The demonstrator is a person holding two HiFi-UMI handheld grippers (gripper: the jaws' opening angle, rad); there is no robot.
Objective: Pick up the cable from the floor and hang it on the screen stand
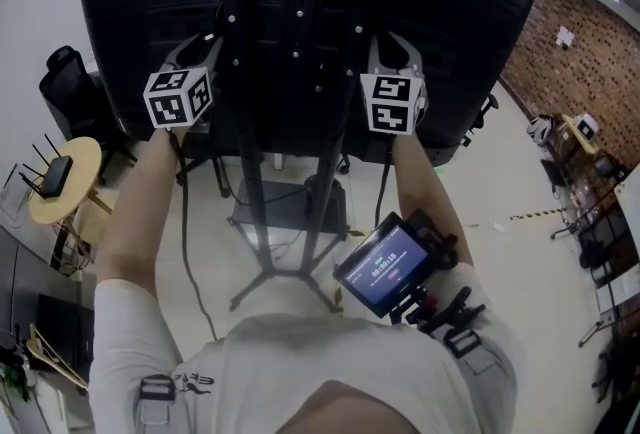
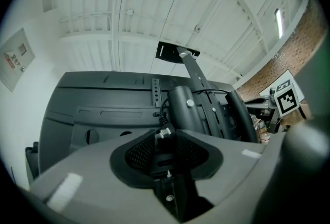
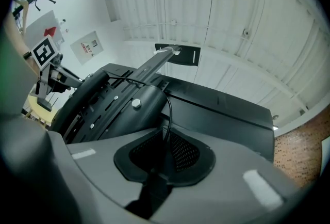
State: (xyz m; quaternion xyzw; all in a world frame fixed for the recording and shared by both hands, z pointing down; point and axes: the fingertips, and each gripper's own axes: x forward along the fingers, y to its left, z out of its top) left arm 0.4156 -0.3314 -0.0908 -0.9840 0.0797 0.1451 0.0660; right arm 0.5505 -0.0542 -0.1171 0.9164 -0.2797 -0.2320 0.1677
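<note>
Nearest the head camera is the person's white shirt point(image 1: 300, 372), with a small lit monitor point(image 1: 385, 265) just beside the right forearm. Both arms reach up to the back of the big dark screen point(image 1: 430, 12) on the screen stand point(image 1: 250, 172), whose legs spread on the floor below. In its own view the left gripper point(image 2: 165, 141) pinches the cable's plug point(image 2: 163, 134) between its mesh pads, prongs up, right under the stand's rounded mounting bracket point(image 2: 181, 109). The right gripper point(image 3: 164, 148) has its jaws slightly parted. The thin black cable point(image 3: 168, 114) runs loose between them, up over the bracket and away along the top of the mount.
</note>
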